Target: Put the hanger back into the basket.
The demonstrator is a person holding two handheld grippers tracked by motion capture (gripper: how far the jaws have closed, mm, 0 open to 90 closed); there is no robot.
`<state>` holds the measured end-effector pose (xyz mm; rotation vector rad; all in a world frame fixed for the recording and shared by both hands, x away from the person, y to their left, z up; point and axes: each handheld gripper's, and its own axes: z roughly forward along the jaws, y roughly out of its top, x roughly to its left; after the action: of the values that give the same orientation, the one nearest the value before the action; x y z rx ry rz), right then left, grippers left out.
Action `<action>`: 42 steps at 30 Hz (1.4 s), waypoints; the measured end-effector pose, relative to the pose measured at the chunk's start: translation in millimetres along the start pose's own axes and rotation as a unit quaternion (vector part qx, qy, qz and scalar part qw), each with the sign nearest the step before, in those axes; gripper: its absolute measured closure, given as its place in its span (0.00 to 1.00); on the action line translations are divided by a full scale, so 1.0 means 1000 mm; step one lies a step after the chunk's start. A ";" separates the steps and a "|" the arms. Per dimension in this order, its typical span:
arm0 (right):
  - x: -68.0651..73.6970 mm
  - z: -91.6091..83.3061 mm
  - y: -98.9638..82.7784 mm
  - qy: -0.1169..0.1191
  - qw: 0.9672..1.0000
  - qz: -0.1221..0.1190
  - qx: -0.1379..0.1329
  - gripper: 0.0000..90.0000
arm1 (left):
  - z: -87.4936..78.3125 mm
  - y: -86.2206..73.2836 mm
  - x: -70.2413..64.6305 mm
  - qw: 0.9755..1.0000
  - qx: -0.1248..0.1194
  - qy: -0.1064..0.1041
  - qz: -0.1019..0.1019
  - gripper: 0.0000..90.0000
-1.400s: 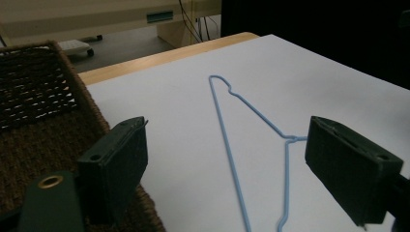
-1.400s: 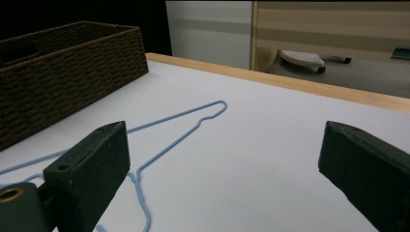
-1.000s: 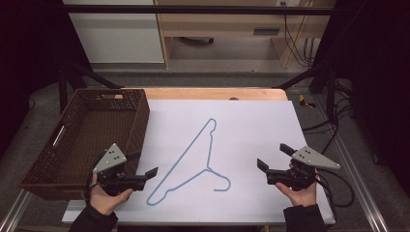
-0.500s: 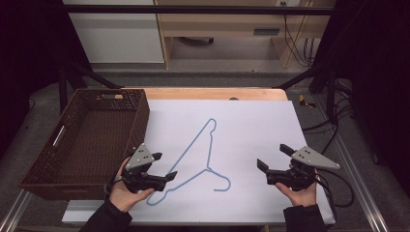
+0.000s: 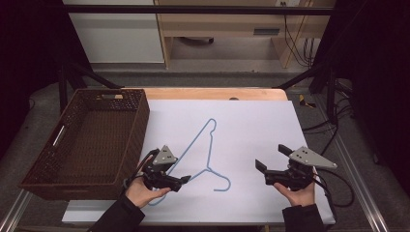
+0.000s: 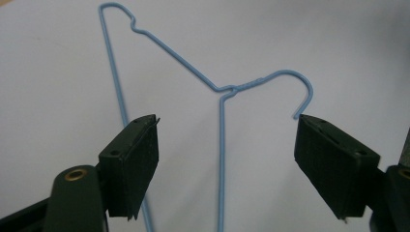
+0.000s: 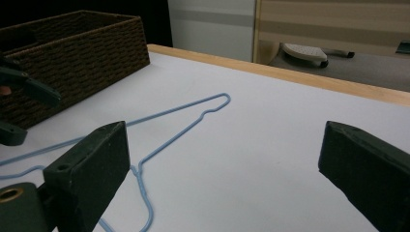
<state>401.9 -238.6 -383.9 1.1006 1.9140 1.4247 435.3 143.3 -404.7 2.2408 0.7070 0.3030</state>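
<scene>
The left gripper view shows the left hand-held gripper [image 6: 225,140] spread wide over the blue hanger [image 5: 205,154], lying mid-bench. The right hand-held gripper [image 5: 271,163], released, hovers right of it.

At the centre of the high view, the hanger [image 5: 205,154] is showing as thin wire with a smooth, light blue coating, slightly glossy in the left gripper view. The counter [image 5: 251,125] is wearing a matt white sheet, paper-like and smooth, with a strip of pale wood along its far edge at the upper middle of the frame. At the left, the basket [image 5: 87,140] is looking like dark brown woven wicker, rough and ribbed. The left hand-held gripper [image 5: 180,181] and the right hand-held gripper [image 5: 270,162] are showing matt black plastic jaws, each topped by a flat grey plate with a dull, metal-like finish.
</scene>
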 end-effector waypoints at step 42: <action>0.002 0.005 -0.002 0.006 1.000 0.003 0.009 0.05 | 0.073 -0.006 -0.007 0.991 0.132 -0.003 0.025 0.84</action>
<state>404.5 -234.1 -387.2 1.1104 1.9361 1.4228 457.4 99.2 -458.8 2.5121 0.7234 0.2385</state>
